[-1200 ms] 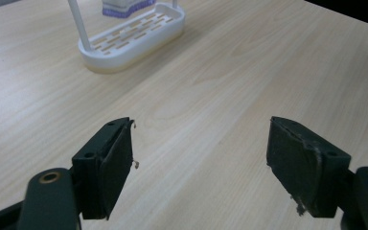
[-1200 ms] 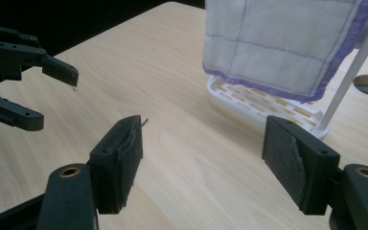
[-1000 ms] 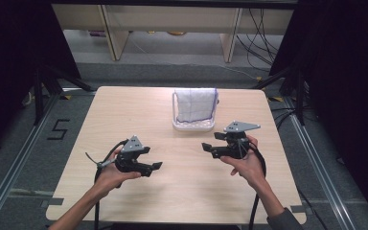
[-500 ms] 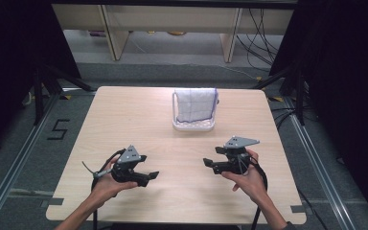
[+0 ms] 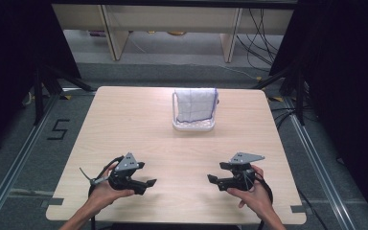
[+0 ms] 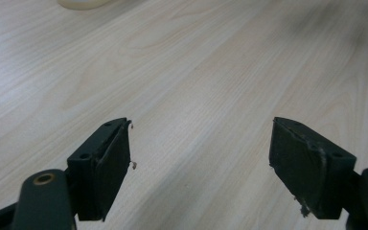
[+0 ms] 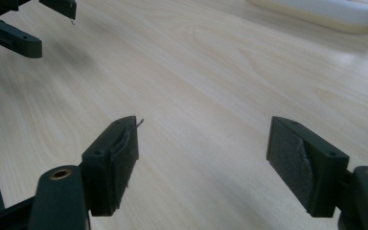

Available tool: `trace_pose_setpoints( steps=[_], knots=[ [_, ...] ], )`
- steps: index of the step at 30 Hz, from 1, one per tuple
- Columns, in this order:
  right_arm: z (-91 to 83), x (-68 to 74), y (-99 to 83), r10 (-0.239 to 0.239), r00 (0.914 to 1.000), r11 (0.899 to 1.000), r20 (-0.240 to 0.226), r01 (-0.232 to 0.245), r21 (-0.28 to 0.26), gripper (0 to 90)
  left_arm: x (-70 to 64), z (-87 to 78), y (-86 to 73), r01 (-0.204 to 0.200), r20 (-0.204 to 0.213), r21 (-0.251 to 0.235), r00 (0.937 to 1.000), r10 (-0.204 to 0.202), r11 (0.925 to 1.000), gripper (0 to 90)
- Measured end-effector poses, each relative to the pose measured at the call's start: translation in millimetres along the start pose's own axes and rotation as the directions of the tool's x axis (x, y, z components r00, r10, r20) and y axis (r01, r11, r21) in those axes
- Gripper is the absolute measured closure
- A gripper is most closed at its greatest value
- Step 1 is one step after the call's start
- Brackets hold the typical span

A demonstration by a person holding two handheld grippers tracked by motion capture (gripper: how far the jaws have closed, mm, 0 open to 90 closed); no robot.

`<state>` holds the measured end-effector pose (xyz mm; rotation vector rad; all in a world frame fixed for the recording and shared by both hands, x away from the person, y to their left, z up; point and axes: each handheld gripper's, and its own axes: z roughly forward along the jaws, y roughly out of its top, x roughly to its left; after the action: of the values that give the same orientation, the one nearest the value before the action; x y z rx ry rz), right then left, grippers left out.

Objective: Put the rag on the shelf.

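The white rack (image 5: 193, 125) with a checked cloth (image 5: 195, 105) draped over it is standing near the far edge of the tabletop (image 5: 124, 124), about midway along it. Both grippers are drawing back from it toward the near edge: a second ago they were hovering mid-table, and now the left gripper (image 5: 148, 184) and right gripper (image 5: 211, 179) are sitting well apart from the rack, jaws spread and holding nothing. This is looking like a retreat, with the draping probably finished. The only writing readable is a "5" (image 5: 59, 129) taped on the floor beside the table's left edge.
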<state>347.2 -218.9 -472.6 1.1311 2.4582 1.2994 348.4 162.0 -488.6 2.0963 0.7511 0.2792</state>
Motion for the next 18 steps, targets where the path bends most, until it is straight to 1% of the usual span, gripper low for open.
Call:
trace_pose_setpoints(
  steps=[1,2,3,4,5,6,7,8,9,10,11,12,13,14,15,16,17,18],
  knots=[
    [-1.6,1.6,-1.7,0.007,0.9999,1.000,0.013,-0.007,0.007,26.0,-1.2,0.4,-1.7,0.007,0.000,-0.006,1.0000,-0.007,1.0000,21.6],
    [-2.7,3.1,-4.6,0.010,0.9999,1.000,0.010,-0.010,0.008,25.4,-1.5,0.4,-2.7,0.005,0.002,-0.005,1.0000,-0.005,1.0000,21.5],
    [-2.9,3.4,-6.2,-0.002,0.9999,1.000,0.015,0.002,0.006,25.3,-1.8,0.4,-3.7,0.003,0.002,-0.005,1.0000,-0.003,1.0000,21.4],
    [-2.5,1.7,-7.5,-0.029,0.9996,1.000,0.000,0.029,0.010,25.2,-2.2,-0.2,-5.7,-0.004,0.000,0.009,1.0000,0.004,1.0000,21.4],
    [-3.3,3.1,-10.3,-0.020,0.9997,1.000,-0.016,0.021,0.022,24.9,-3.1,-0.3,-7.2,-0.006,-0.007,0.016,1.0000,0.006,0.9999,21.3],
    [-4.3,4.8,-12.5,-0.020,0.9998,0.999,0.002,0.020,0.026,24.6,-4.9,0.9,-9.2,0.006,0.002,0.006,1.0000,-0.006,1.0000,21.1],
    [-5.2,8.3,-15.1,0.007,0.9999,1.000,0.008,-0.007,0.029,24.3,-6.2,1.1,-10.7,0.005,0.007,0.007,1.0000,-0.005,1.0000,21.1],
    [-4.8,8.1,-17.0,-0.008,1.0000,1.000,-0.003,0.008,0.024,23.9,-6.5,-0.5,-11.7,-0.013,0.006,0.026,0.9999,0.013,0.9996,21.0],
    [-6.2,7.4,-18.3,-0.025,0.9996,0.999,0.010,0.024,0.032,23.4,-8.5,-0.2,-13.1,-0.007,0.004,0.014,1.0000,0.007,0.9999,20.9],
    [-5.9,7.7,-20.4,-0.023,0.9997,0.999,-0.011,0.023,0.036,22.8,-9.3,-0.3,-13.8,-0.004,0.003,0.012,1.0000,0.004,0.9999,20.9],
    [-7.3,8.8,-21.2,-0.021,0.9997,0.999,0.010,0.020,0.042,22.3,-10.7,-0.5,-15.5,-0.003,0.008,0.010,1.0000,0.003,0.9999,20.9],
    [-7.7,11.2,-23.8,0.000,1.0000,0.999,0.010,0.000,0.046,21.6,-11.8,-0.7,-17.0,-0.005,0.007,0.013,1.0000,0.005,0.9999,20.8],
    [-6.6,9.3,-25.9,-0.025,0.9996,0.999,0.014,0.024,0.040,21.1,-12.7,-1.7,-18.5,-0.019,0.010,0.027,0.9998,0.018,0.9995,20.8],
    [-7.0,9.7,-27.7,-0.019,0.9997,0.998,0.014,0.018,0.058,20.7,-14.1,-1.9,-20.1,-0.020,0.006,0.030,0.9998,0.019,0.9994,20.6],
    [-6.6,12.3,-30.1,0.015,0.9998,0.998,0.011,-0.016,0.067,20.2,-15.2,-2.8,-21.4,-0.027,-0.003,0.035,0.9996,0.027,0.9990,20.5],
    [-6.4,10.3,-32.0,-0.009,0.9997,0.998,0.022,0.008,0.064,19.7,-16.6,-2.3,-22.9,-0.017,0.004,0.021,0.9998,0.017,0.9996,20.5],
    [-5.7,13.1,-34.3,0.023,0.9997,0.997,0.012,-0.023,0.071,19.1,-17.0,-4.1,-24.1,-0.019,0.006,0.032,0.9998,0.019,0.9993,20.5],
    [-6.8,11.1,-35.4,-0.011,0.9996,0.997,0.026,0.009,0.074,18.1,-17.6,-5.0,-25.6,-0.021,0.002,0.035,0.9998,0.021,0.9992,20.5]
  ],
)
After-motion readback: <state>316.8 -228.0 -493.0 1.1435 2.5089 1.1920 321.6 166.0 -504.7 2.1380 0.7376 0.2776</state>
